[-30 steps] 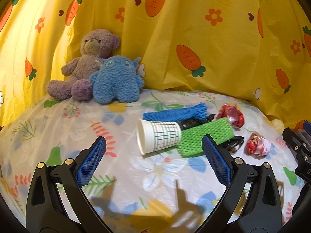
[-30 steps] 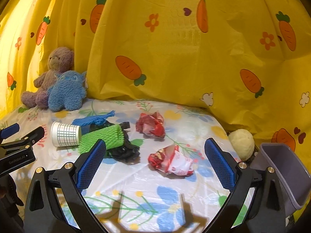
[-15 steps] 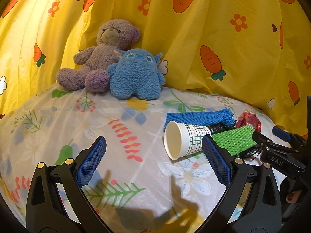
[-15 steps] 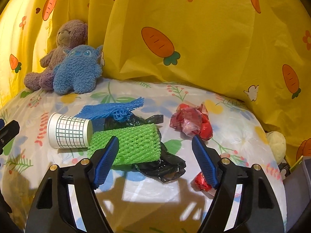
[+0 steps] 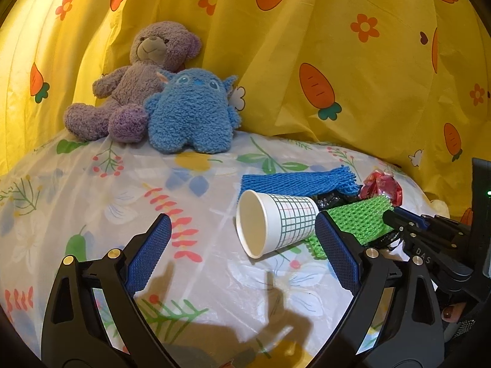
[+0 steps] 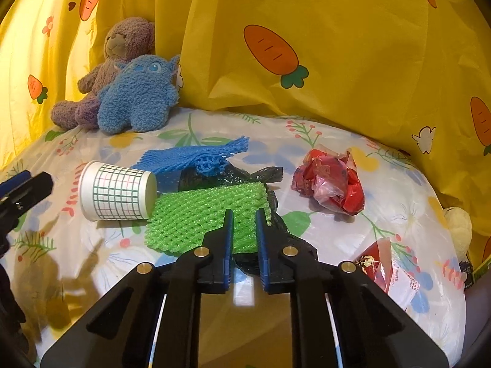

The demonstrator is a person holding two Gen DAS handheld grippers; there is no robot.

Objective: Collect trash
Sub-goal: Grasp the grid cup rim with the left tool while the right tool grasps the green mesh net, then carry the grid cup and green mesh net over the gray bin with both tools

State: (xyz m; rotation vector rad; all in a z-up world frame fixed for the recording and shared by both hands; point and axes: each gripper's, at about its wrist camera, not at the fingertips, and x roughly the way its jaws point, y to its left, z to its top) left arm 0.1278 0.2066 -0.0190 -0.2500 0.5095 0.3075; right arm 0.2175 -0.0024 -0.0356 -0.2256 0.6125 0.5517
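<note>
Left gripper (image 5: 242, 251), jaws wide and just narrowing slightly, nothing between them; ahead and toward its right finger lies a paper cup (image 5: 276, 222) on its side, empty mouth facing that gripper, long axis running left to right. Right gripper (image 6: 242, 230), jaws just drawn narrow, pinches the near edge of the green foam net (image 6: 202, 214), whose long axis also runs left to right, atop a black bag (image 6: 245, 173). Beyond: blue foam net (image 6: 193, 155); to the right, red wrapper (image 6: 330, 182). Floral sheet (image 6: 322, 233) on the tabletop; carrot-print yellow curtain (image 6: 322, 61) behind.

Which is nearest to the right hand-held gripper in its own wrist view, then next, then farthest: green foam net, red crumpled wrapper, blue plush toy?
1. Green foam net, at the right hand-held gripper.
2. Red crumpled wrapper, right, mid-table.
3. Blue plush toy, far left, against the curtain.
</note>
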